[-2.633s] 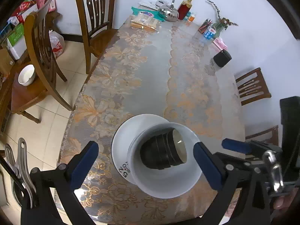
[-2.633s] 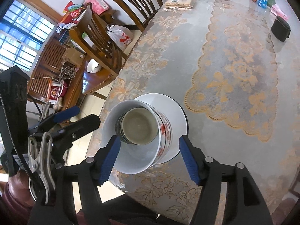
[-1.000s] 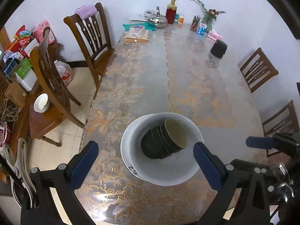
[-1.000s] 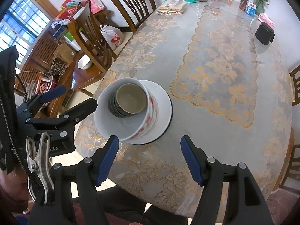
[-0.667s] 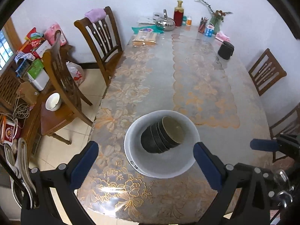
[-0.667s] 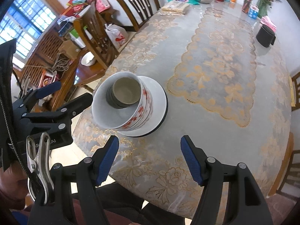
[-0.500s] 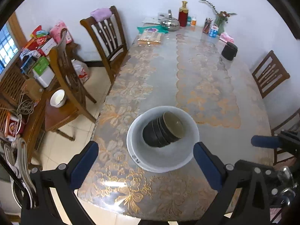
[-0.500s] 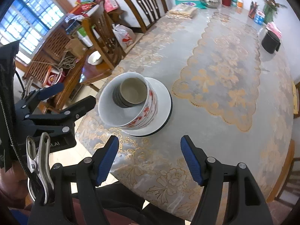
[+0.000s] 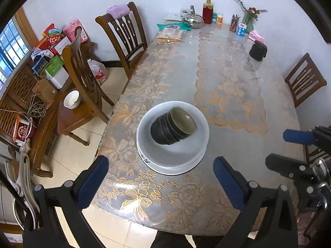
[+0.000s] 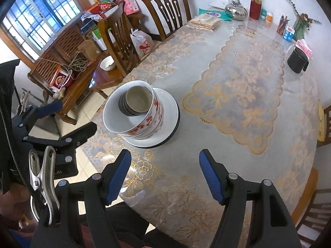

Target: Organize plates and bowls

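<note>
A stack of white plates (image 9: 175, 168) (image 10: 169, 111) sits near the table's front left edge. On it stand white bowls with red flowers (image 10: 144, 126) (image 9: 186, 146). Several small dark bowls (image 9: 173, 126) (image 10: 135, 102) are nested inside, tilted. My left gripper (image 9: 160, 180) is open and empty, held back above the table edge in front of the stack. My right gripper (image 10: 165, 177) is open and empty, also back from the stack. The left gripper also shows at the left of the right wrist view (image 10: 68, 122).
The oval table (image 9: 227, 82) has a floral cloth. At its far end are a kettle (image 9: 193, 20), a red bottle (image 9: 208, 10), a vase (image 9: 248, 20) and a black pouch (image 9: 257, 50). Wooden chairs (image 9: 124, 39) stand on the left, one holding a small white bowl (image 9: 71, 99).
Both grippers have drawn back and up from the stacked bowls, which stay on the plates. The stack now looks smaller and farther away.
</note>
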A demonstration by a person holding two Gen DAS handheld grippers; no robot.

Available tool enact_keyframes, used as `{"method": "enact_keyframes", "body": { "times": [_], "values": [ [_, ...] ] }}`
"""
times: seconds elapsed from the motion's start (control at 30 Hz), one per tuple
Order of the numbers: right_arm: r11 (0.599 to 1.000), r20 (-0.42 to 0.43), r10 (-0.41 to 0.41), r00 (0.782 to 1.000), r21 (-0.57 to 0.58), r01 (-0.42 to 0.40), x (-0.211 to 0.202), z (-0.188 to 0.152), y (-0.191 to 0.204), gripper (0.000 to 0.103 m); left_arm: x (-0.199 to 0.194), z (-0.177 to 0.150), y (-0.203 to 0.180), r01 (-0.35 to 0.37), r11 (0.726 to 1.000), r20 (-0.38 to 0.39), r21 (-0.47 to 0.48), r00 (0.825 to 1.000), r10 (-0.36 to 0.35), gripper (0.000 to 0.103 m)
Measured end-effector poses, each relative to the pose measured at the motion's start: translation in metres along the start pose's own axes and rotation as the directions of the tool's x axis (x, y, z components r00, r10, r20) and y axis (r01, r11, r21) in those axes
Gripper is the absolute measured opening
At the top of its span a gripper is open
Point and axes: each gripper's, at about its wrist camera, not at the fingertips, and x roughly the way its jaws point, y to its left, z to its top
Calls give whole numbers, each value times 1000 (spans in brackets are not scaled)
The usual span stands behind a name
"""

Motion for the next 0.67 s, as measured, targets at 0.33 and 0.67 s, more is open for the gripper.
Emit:
{"method": "enact_keyframes", "body": {
  "times": [0.33, 0.67],
  "values": [
    [1000, 15, 10, 1000, -9, -10, -3, 4, -14, 70, 3, 5, -7, -37, 999, -5, -28, 999, 37, 103],
    [997, 80, 31, 996, -67, -25, -16, 9, -11, 70, -4, 13, -5, -11, 997, 18, -82, 1000, 13, 103]
  ]
}}
